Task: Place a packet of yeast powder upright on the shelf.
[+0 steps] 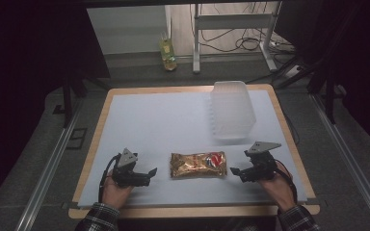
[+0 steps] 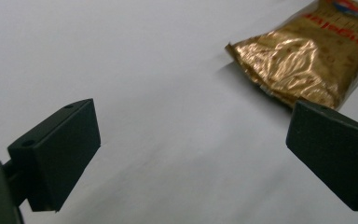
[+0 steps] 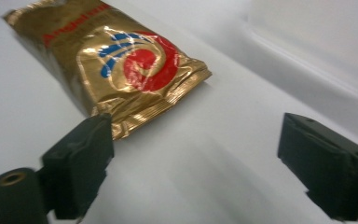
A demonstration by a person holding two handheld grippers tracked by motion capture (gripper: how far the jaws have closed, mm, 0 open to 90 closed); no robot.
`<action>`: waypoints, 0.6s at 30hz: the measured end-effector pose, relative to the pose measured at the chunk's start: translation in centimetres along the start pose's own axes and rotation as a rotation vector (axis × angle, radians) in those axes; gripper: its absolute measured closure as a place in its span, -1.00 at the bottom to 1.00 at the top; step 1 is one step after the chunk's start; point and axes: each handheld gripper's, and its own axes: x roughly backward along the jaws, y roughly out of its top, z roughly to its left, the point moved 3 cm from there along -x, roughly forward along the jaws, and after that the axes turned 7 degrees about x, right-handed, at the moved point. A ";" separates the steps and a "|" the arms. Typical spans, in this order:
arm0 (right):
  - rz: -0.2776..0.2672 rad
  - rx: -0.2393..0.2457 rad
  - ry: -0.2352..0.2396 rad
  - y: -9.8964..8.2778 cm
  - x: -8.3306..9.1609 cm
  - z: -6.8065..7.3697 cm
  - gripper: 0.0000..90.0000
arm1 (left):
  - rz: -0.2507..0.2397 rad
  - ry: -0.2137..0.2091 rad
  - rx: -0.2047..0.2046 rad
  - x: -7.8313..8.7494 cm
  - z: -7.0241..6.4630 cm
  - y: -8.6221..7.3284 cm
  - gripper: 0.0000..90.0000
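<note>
Dim room; a wood-edged surface (image 1: pixel 289 139) covered by a pale sheet is seen from above, with dark floor and cables beyond and a small yellowish bottle (image 1: pixel 168 54) standing on the floor past the far edge.

Left: the left tool (image 1: pixel 150 172) is held low over the near-left of the sheet, jaws spread apart with nothing between them. In the left gripper view the bare sheet lies between the jaws and the packet's crimped end is seen just beyond the right jaw, not touched.

Centre: a gold foil snack packet (image 1: pixel 198 164) lies flat on the sheet between the two tools, long axis across, red and blue logo toward the right end.

Right: the right tool (image 1: pixel 234 171) is held near the packet's right end, jaws likewise apart and empty, close to the crimped seam but clear of it. Farther back on the right, a clear plastic bin (image 1: pixel 231 110) rests on the sheet, well apart from the packet.

Handling, judged: the packet is likely light, soft and puffed, the foil slick and crinkly, the contents possibly crushable. A flat crimped end seam is judged the safest hold.
</note>
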 end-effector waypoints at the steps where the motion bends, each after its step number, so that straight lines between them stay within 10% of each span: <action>1: 0.000 0.000 0.000 0.0 0.0 0.0 -0.80 | 0.000 0.000 0.000 0.0 0.0 0.0 -0.93; 7: -0.017 -0.005 0.010 -0.7 0.5 -0.4 -0.94 | 0.033 0.002 -0.085 -0.8 -0.6 -0.2 -0.97; 18: 0.021 0.005 0.008 -1.0 -0.2 -0.5 -0.96 | -0.006 0.022 -0.036 -0.7 -0.2 0.2 -0.98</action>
